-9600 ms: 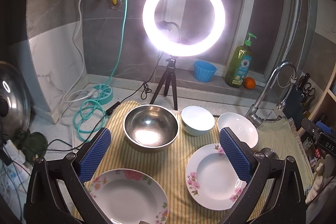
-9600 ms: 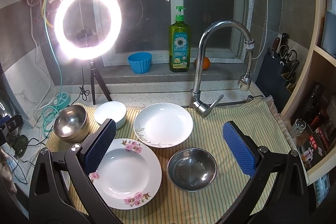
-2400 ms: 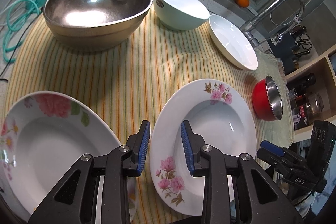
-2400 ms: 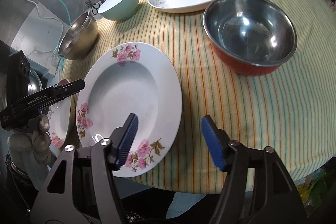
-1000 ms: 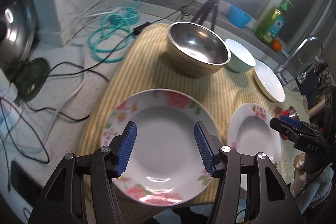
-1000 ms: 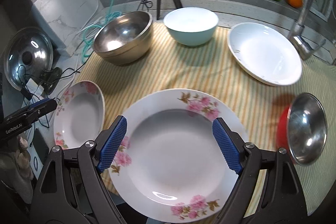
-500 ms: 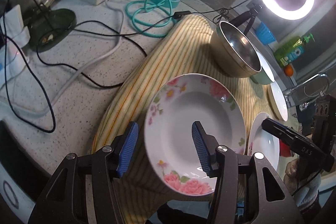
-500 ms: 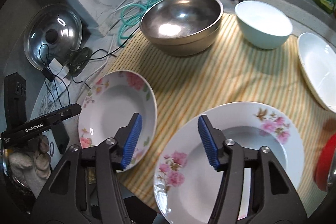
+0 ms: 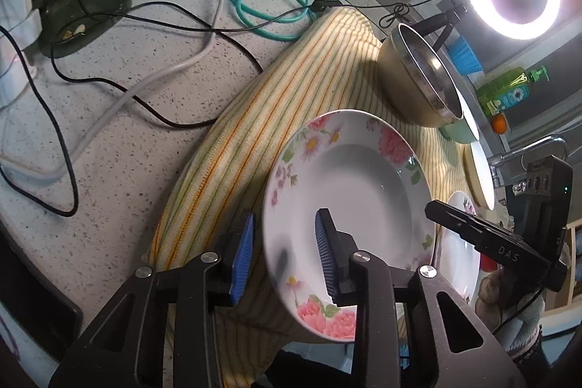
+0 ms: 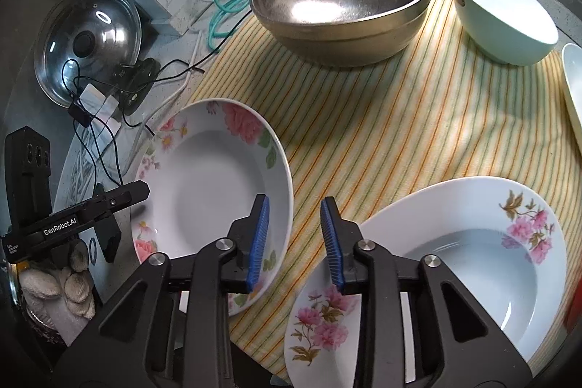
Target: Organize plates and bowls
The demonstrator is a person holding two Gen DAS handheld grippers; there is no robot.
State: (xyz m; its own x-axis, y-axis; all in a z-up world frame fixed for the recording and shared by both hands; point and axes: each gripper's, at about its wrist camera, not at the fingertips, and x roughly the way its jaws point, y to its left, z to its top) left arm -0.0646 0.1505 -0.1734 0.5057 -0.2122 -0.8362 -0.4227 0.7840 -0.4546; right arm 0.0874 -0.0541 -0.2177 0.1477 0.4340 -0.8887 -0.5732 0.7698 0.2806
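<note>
Straddling floral plate point(image 9: 349, 195) rims, fingers point(image 9: 243, 248) closing

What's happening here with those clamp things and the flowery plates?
A person is sorting dishes on a striped cloth with a gripper in each hand. The left gripper is closing over the outer rim of the left plate. The right gripper is closing over that plate's other rim. A second plate lies alongside, untouched.
</note>
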